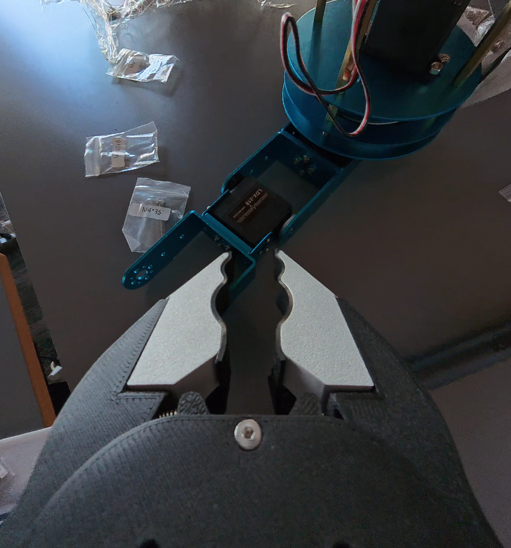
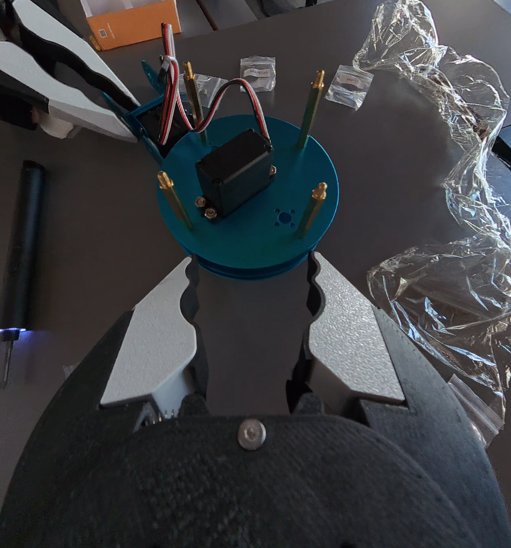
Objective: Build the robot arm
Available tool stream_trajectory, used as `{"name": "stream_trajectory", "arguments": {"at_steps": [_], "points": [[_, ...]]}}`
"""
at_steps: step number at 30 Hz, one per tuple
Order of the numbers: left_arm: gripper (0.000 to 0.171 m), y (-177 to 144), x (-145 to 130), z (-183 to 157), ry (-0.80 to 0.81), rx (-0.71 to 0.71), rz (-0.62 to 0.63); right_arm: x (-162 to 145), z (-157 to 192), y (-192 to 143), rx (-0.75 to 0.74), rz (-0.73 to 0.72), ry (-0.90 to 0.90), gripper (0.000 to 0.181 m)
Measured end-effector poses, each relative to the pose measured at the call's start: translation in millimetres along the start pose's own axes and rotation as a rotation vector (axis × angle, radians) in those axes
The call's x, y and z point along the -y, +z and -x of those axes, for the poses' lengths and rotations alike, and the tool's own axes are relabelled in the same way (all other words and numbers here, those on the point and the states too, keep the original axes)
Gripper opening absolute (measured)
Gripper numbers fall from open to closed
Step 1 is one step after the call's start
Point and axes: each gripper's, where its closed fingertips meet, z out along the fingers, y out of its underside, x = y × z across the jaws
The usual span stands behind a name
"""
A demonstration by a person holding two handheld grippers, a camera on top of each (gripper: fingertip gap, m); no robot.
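Note:
A blue round base (image 2: 248, 237) stands on the dark table, carrying a black servo (image 2: 233, 178), several brass standoffs (image 2: 174, 201) and red-white-black wires (image 2: 239, 86). A blue bracket arm (image 1: 278, 178) with a second black servo (image 1: 254, 210) lies flat, joined to the base (image 1: 367, 103). My left gripper (image 1: 252, 255) is open, its fingers straddling one side wall of the end bracket (image 1: 242, 278). It also shows in the right wrist view (image 2: 129, 118). My right gripper (image 2: 251, 258) is open, its tips on either side of the base's near edge.
Small clear bags of screws (image 1: 156, 213) (image 1: 120, 151) (image 1: 143, 65) lie left of the arm. A black electric screwdriver (image 2: 20, 243) with a lit tip lies left of the base. Crumpled clear wrap (image 2: 456, 207) lies on the right. An orange box (image 2: 132, 20) stands at the back.

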Motion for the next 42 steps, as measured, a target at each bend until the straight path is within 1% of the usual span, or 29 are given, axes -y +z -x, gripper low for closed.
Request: {"name": "stream_trajectory", "arguments": {"at_steps": [4, 13, 15, 18, 20, 22, 24, 25, 26, 27, 28, 30, 32, 33, 35, 37, 39, 40, 42], "points": [[0.016, -0.8, -1.3, 2.4, 0.004, -0.006, 0.001, 0.0, 0.1, 0.2, 0.006, 0.01, -0.036, 0.074], [0.013, -2.5, -1.6, 2.8, 0.011, -0.052, -0.015, -0.6, 0.2, 0.3, 0.014, 0.015, -0.038, 0.073], [0.016, -2.7, -1.3, 2.0, 0.015, -0.068, -0.018, -0.8, 0.6, 0.4, 0.013, 0.021, -0.029, 0.073], [0.025, -4.1, -0.7, -2.4, 0.009, -0.099, -0.021, -0.9, -1.2, -1.0, -0.018, 0.029, -0.026, 0.075], [0.029, -9.5, 1.8, 1.4, 0.005, -0.09, -0.036, -2.0, -5.2, -7.8, -0.08, 0.037, -0.032, 0.078], [0.035, -20.8, 13.8, 4.9, 0.01, -0.11, -0.092, -0.8, -4.1, -21.4, -0.146, 0.022, -0.041, 0.082], [0.054, -29.6, 33.6, 0.8, 0.07, -0.194, -0.152, 4.7, 8.5, -35.5, -0.177, -0.027, -0.025, 0.083], [0.06, -29.4, 40.8, -4.1, 0.129, -0.246, -0.153, 8.1, 17.5, -40.7, -0.183, -0.057, -0.011, 0.083], [0.071, -24.1, 44.4, -8.1, 0.195, -0.29, -0.122, 10.4, 26.6, -44.2, -0.193, -0.079, 0.003, 0.083], [0.078, -14.7, 45.6, -10.5, 0.26, -0.323, -0.071, 11.1, 35.1, -46.0, -0.209, -0.091, 0.013, 0.083], [0.079, -3.2, 45.5, -11.4, 0.317, -0.347, -0.023, 10.9, 43.0, -46.7, -0.233, -0.093, 0.021, 0.082], [0.073, 17.1, 38.7, -12.4, 0.399, -0.397, 0.08, 8.2, 61.3, -44.7, -0.27, -0.082, 0.043, 0.082], [0.068, 28.7, 29.8, -11.7, 0.442, -0.429, 0.164, 4.5, 83.1, -40.2, -0.285, -0.068, 0.074, 0.084], [0.063, 30.0, 25.6, -13.9, 0.459, -0.454, 0.188, 4.1, 96.0, -37.1, -0.282, -0.07, 0.093, 0.085], [0.062, 32.1, 23.8, -13.8, 0.485, -0.448, 0.19, 8.4, 126.5, -27.5, -0.239, -0.092, 0.113, 0.084], [0.062, 31.7, 23.0, -13.6, 0.478, -0.435, 0.206, 13.8, 157.4, -11.5, -0.17, -0.089, 0.105, 0.083], [0.062, 29.8, 21.2, -14.4, 0.467, -0.416, 0.22, 10.5, 182.8, 9.6, -0.099, -0.013, 0.027, 0.077], [0.062, 28.3, 20.0, -15.1, 0.456, -0.402, 0.226, 2.9, 189.7, 19.5, -0.078, 0.06, -0.037, 0.07], [0.061, 23.9, 16.2, -16.8, 0.428, -0.367, 0.24, -12.8, 187.7, 32.0, -0.087, 0.216, -0.154, 0.064]]}}
